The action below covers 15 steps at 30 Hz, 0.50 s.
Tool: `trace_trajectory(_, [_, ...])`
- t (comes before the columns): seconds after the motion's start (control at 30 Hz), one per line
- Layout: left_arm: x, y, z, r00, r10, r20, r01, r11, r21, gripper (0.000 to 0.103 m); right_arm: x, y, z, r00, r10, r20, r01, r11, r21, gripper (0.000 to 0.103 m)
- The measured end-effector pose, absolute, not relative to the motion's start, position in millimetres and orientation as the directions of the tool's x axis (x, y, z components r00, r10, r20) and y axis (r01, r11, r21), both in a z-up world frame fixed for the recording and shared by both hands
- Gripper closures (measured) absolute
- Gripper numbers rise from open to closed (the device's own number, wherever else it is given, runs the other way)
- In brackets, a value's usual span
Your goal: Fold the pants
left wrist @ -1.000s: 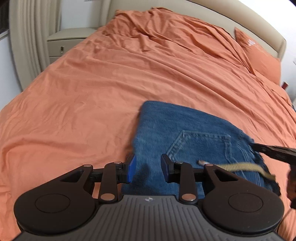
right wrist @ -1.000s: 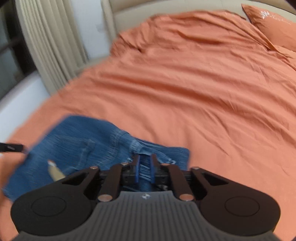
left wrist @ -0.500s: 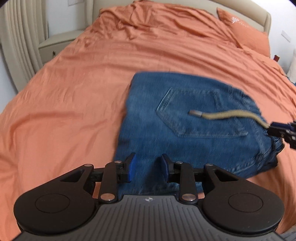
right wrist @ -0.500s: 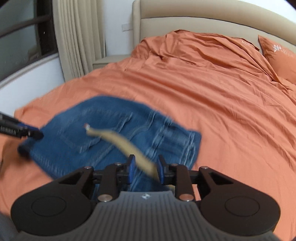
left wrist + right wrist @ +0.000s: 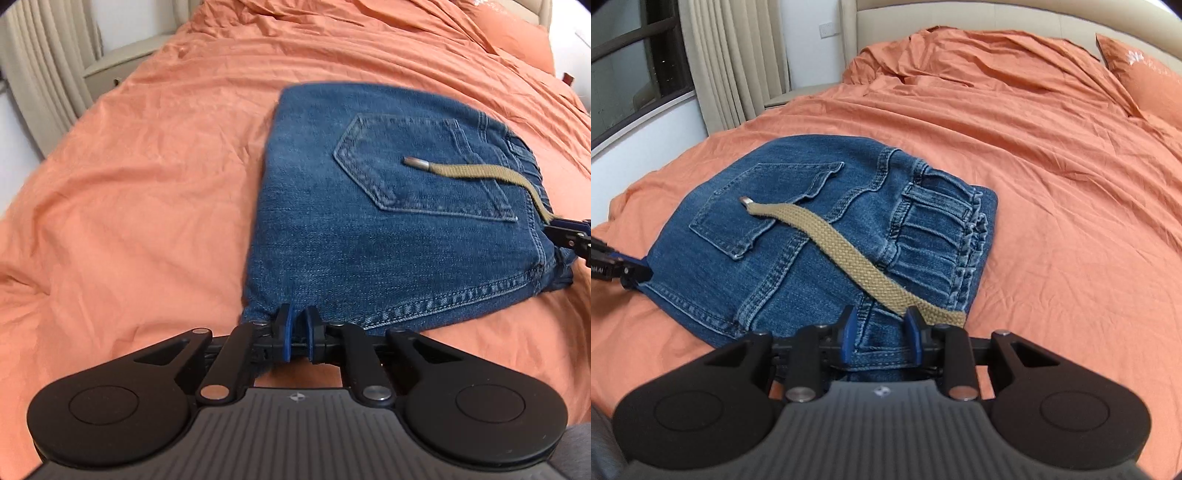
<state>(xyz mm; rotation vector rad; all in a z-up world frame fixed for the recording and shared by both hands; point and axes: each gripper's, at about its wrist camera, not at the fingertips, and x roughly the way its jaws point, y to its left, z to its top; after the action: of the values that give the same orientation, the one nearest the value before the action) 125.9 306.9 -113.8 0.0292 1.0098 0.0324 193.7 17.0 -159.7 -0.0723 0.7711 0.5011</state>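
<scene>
Final fold done — squaring up the pants point(image 5: 388, 229) on the bed point(image 5: 129, 184).
Left gripper point(image 5: 297, 325) pinching the near corner, right gripper point(image 5: 881, 328) parted around the waistband — next, letting go cleanly.

The pants point(image 5: 388, 206) are blue denim, coarse and matt, with paler raised stitching. Their drawstring point(image 5: 842, 251) is flat woven khaki cloth ending in a dull metal tip point(image 5: 415, 163). The bed point(image 5: 147, 184) wears creased matt orange cotton. The tongs point(image 5: 297, 328) are matt black plastic with blue pads point(image 5: 848, 332) and shiny metal pins.
</scene>
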Motion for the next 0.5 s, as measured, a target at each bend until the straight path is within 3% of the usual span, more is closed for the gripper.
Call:
trace_trajectory(0.03, [123.0,302.3,-106.0,0.555,0.059,-0.829,-0.019,0.998,0.059,0.089,194.0,17.4,-155.1,0.604,0.404,-0.688,-0.458,0.881,0.116,0.077])
trace_trajectory(0.13, [110.8,288.3,-74.9,0.640,0.055,-0.767,-0.032,0.998,0.046,0.088,187.9,15.8,-135.0,0.620,0.394,-0.679,-0.455,0.885,0.099,0.049])
trace_trajectory(0.23, [93.9,268.6,-42.4,0.712,0.051,-0.700,-0.033,0.999,0.039,0.080,170.4,10.1,-110.7,0.648,0.402,-0.647,-0.460,0.883,0.088,0.045])
trace_trajectory(0.43, [52.3,221.8,14.2,0.821,0.029,-0.570,-0.029,1.000,0.010,0.068,120.2,-4.7,-57.9,0.722,0.407,-0.559,-0.465,0.884,0.044,0.025])
trace_trajectory(0.5, [35.8,206.4,28.0,0.845,0.014,-0.534,-0.014,1.000,0.004,0.064,102.1,-10.5,-41.9,0.746,0.406,-0.528,-0.461,0.887,0.031,0.023])
